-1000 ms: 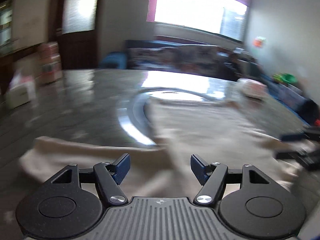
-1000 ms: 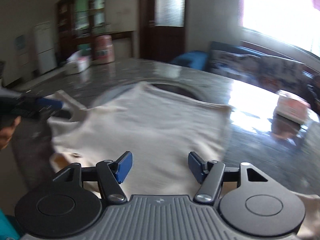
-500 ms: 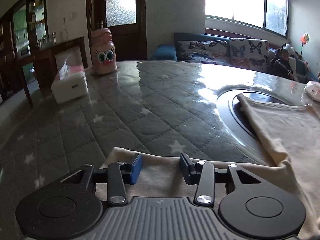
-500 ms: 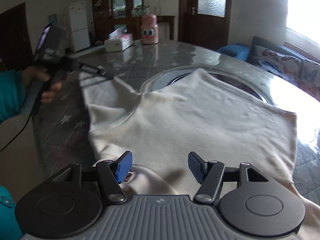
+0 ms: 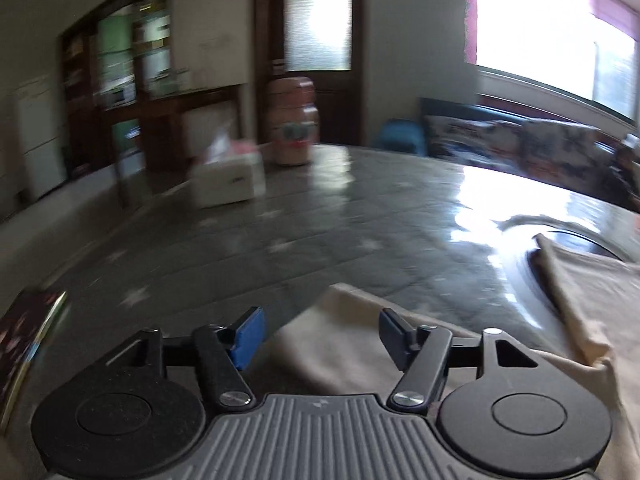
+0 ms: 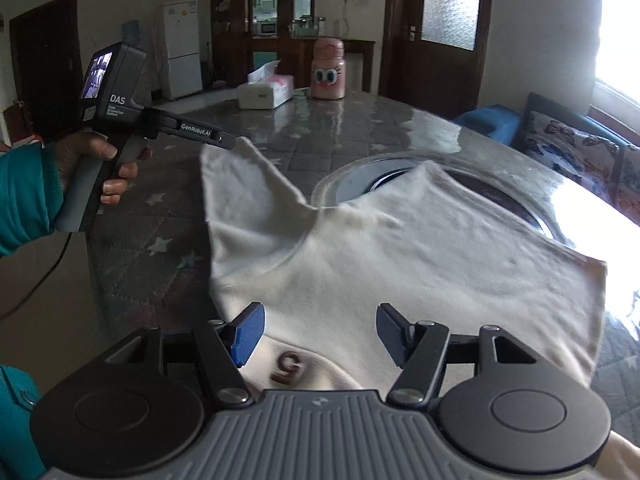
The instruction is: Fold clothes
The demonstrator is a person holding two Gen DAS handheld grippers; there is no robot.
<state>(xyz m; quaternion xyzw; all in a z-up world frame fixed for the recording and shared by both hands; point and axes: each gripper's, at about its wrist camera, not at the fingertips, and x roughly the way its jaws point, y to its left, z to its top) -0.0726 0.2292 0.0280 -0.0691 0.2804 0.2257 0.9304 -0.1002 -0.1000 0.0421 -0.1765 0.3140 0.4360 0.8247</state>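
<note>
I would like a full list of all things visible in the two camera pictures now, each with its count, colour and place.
garment: one, cream, spread flat on the table, its sleeve reaching toward the left gripper
table: one, grey with pale stars, glossy, under the garment
round inset: one, grey and dark, in the table centre, partly covered by the garment
tissue box: one, white and pink, far side of the table
bottle: one, pink with cartoon eyes, beside the tissue box
fridge: one, white, back wall
sofa cushions: butterfly print, right, by the window
left gripper: one, black with blue pads, jaws opening, over the sleeve end
right gripper: one, black with blue pads, open, over the collar area
hand: one, teal sleeve, holding the left gripper
</note>
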